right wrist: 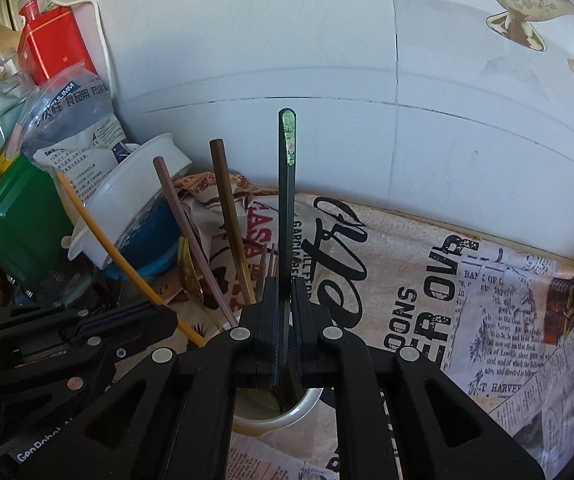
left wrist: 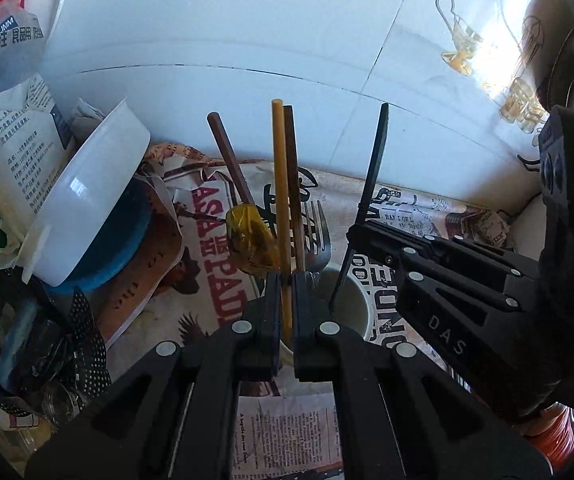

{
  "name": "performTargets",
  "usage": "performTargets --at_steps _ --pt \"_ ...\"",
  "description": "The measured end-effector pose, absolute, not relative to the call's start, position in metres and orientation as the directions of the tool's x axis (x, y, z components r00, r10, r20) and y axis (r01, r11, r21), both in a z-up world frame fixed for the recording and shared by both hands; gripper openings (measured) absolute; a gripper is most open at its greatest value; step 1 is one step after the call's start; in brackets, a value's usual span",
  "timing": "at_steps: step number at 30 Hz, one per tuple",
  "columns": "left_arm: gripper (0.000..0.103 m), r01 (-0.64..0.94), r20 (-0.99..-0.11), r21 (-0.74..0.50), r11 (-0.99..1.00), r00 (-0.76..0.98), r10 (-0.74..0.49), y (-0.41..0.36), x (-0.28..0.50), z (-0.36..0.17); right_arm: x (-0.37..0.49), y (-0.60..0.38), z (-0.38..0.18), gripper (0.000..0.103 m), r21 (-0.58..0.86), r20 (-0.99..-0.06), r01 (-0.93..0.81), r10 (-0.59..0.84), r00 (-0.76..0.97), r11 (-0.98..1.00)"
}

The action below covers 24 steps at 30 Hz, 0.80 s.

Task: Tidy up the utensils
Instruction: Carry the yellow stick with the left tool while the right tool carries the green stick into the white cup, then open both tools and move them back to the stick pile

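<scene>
My left gripper (left wrist: 286,280) is shut on a yellow chopstick (left wrist: 281,200) that stands upright over a white cup (left wrist: 351,308). In the cup stand two brown chopsticks (left wrist: 293,184), an amber spoon (left wrist: 251,236) and a fork (left wrist: 319,232). My right gripper (right wrist: 285,284) is shut on a dark green chopstick (right wrist: 285,200), its lower end inside the white cup (right wrist: 287,412). In the left wrist view the right gripper (left wrist: 357,232) comes in from the right. In the right wrist view the left gripper (right wrist: 167,316) holds the yellow chopstick (right wrist: 99,236) tilted to the left.
A white plastic bowl (left wrist: 91,196) leans over a blue one at the left, among printed bags (left wrist: 15,132). A green container (right wrist: 15,220) and a red tin (right wrist: 55,40) stand further left. A newspaper-print cloth (right wrist: 467,280) covers the counter below a white tiled wall (right wrist: 327,60).
</scene>
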State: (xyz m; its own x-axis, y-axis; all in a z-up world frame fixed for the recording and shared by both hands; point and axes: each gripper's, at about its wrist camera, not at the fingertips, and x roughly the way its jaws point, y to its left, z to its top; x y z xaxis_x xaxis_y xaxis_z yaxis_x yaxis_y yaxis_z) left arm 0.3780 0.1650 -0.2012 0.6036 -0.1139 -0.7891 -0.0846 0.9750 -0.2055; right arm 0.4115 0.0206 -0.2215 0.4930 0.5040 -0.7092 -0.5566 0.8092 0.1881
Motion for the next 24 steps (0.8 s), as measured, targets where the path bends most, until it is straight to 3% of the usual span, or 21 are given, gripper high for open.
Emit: performTargets --at_steps 8,24 --pt "0.003 -0.082 -0.773 -0.154 0.985 0.630 -0.068 0.152 0.369 -0.178 0.403 0.012 -0.211 0.009 0.189 -0.726 -0.570 0.505 0.467 0.800" --pt "0.010 -0.056 -0.702 -0.088 0.995 0.712 -0.022 0.102 0.338 -0.124 0.354 -0.060 -0.150 0.021 0.169 -0.625 -0.568 0.533 0.570 0.805"
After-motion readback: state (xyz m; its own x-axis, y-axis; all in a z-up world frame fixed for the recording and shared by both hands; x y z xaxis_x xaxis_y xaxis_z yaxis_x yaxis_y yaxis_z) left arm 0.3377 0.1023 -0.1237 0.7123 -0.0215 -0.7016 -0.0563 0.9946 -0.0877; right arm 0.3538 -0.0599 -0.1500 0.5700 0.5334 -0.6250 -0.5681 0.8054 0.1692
